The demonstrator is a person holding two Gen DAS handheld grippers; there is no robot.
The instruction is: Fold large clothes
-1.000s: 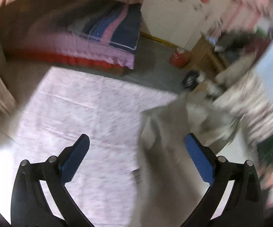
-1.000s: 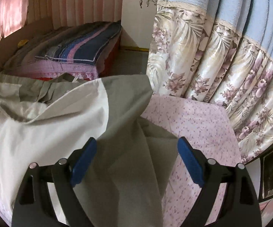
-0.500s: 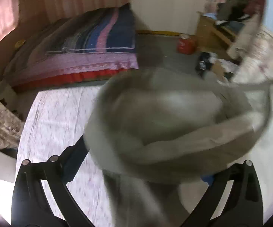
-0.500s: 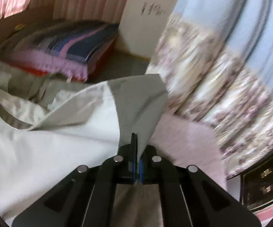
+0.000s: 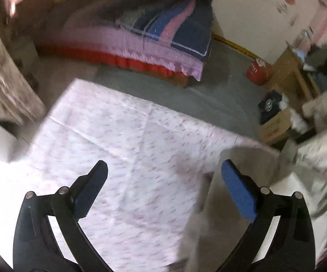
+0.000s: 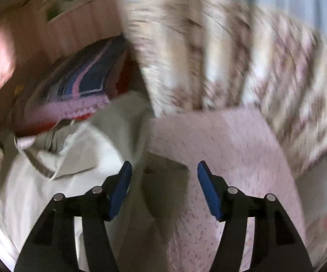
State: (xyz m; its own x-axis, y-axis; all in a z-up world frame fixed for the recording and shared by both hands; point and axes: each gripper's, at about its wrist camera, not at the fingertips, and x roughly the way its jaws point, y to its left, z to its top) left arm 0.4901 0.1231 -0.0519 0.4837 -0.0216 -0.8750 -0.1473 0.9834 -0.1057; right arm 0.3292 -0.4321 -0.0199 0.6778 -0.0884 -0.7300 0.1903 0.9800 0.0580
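My left gripper (image 5: pixel 164 181) hangs w/ jaws spread wide over the pink floral sheet (image 5: pixel 122 149), nothing between the blue pads; sheet fills the centre of the left-wrist frame. The large garment (image 5: pixel 211 215), pale grey-beige, shows at lower right there, blurred, its edge running up beside the right-hand pad, not pinched. In the right-wrist view my right gripper (image 6: pixel 164 181) is mid-opening, pads apart; a dark grey fold of the garment (image 6: pixel 163 181) lies in the gap between the jaws, pads not pressing on it. The rest of the garment, white and grey panels rumpled, spreads over lower left and centre-left of that frame, on the sheet (image 6: pixel 231 149), which takes centre-right. Bkgd: bed w/ striped blue-pink blanket (image 5: pixel 174 29) upper centre in left view, a red container (image 5: pixel 257 70) on the grey floor at right, cardboard boxes (image 5: pixel 274 127) below it. Floral curtains (image 6: pixel 231 56), heavily blurred, fill upper right of the right-wrist frame.
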